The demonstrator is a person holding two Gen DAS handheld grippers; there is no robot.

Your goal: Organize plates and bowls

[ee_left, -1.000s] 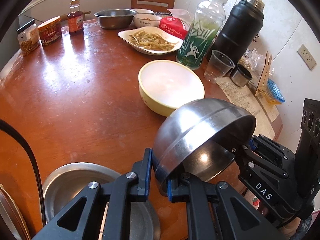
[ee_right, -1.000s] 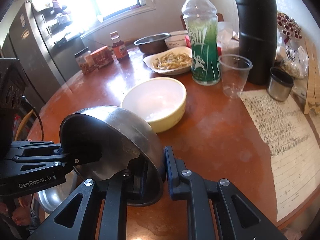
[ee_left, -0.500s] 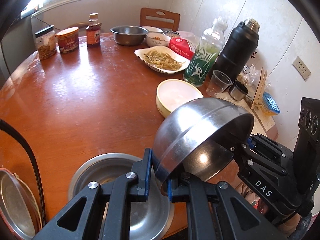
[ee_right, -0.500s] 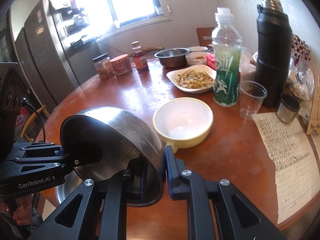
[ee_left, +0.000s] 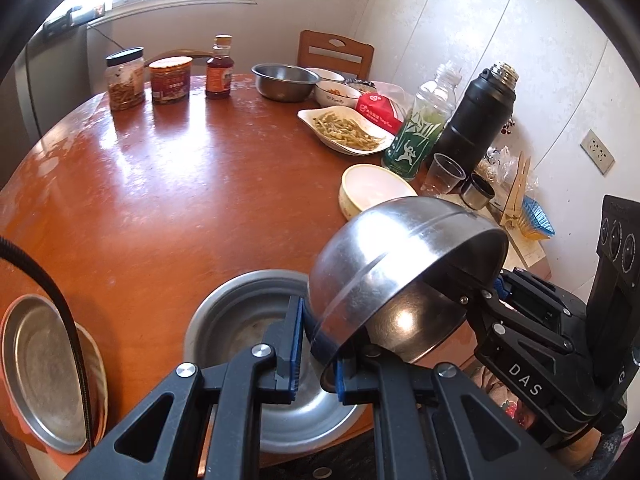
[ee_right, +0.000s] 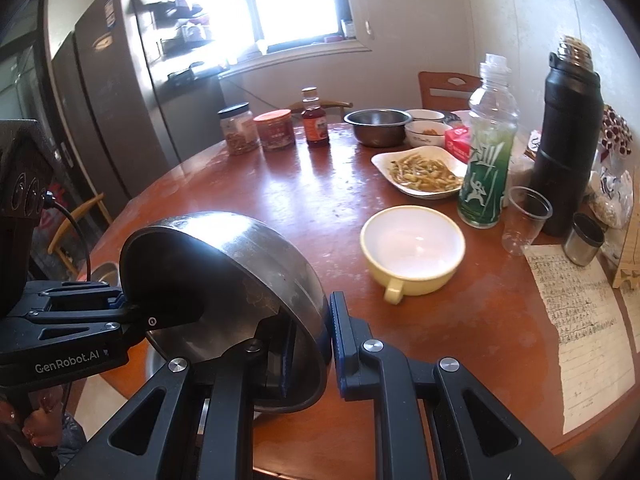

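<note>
Both grippers clamp the steel bowl (ee_left: pixel 400 276) over the basin (ee_left: pixel 240 312); not stacked yet, yellow bowl (ee_right: pixel 412 248) still out.

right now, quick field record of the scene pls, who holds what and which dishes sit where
held item: steel bowl, tilted, lifted above table
left gripper: shut on the bowl's rim
right gripper: shut on the opposite rim
below bowl: steel basin at near table edge
far left edge: steel plate
beyond bowl: yellow bowl, empty, upright
far side: food plate, small steel bowl
</note>
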